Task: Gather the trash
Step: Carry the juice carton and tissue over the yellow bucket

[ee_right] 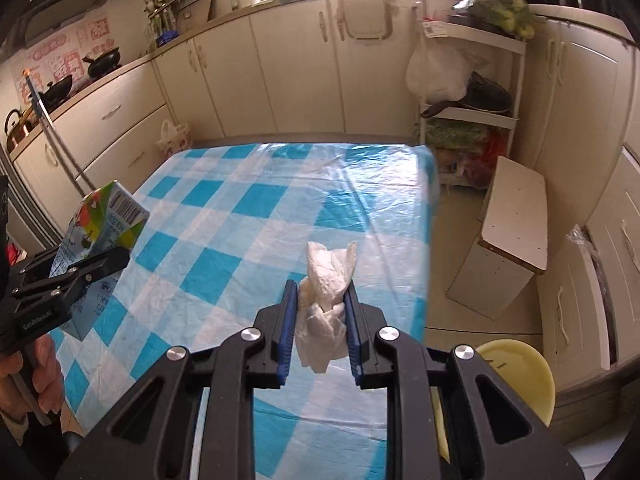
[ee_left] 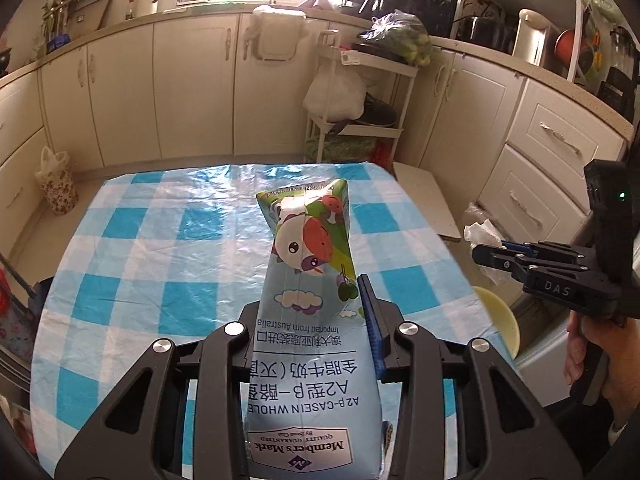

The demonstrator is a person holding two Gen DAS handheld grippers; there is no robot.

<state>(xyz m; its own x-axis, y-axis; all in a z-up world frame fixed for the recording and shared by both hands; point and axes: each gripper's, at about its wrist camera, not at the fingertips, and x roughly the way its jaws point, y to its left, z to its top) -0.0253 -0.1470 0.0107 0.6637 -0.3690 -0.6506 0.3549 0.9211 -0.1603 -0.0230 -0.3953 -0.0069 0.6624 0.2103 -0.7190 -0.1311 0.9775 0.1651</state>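
Clamped in the left gripper (ee_left: 316, 344), the milk carton (ee_left: 310, 280) hangs above the checked tablecloth (ee_left: 160, 240) while the right gripper (ee_right: 320, 332) pinches a crumpled tissue (ee_right: 326, 280) (both collected, binning judged still pending).

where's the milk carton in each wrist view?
Left wrist: milk carton fills the lower centre, clamped in the left claw, top pointing away over the checkered tablecloth.
Right wrist: milk carton at the left edge, in the left claw.
Shared landmark: white shelf rack beyond the table's far right corner.
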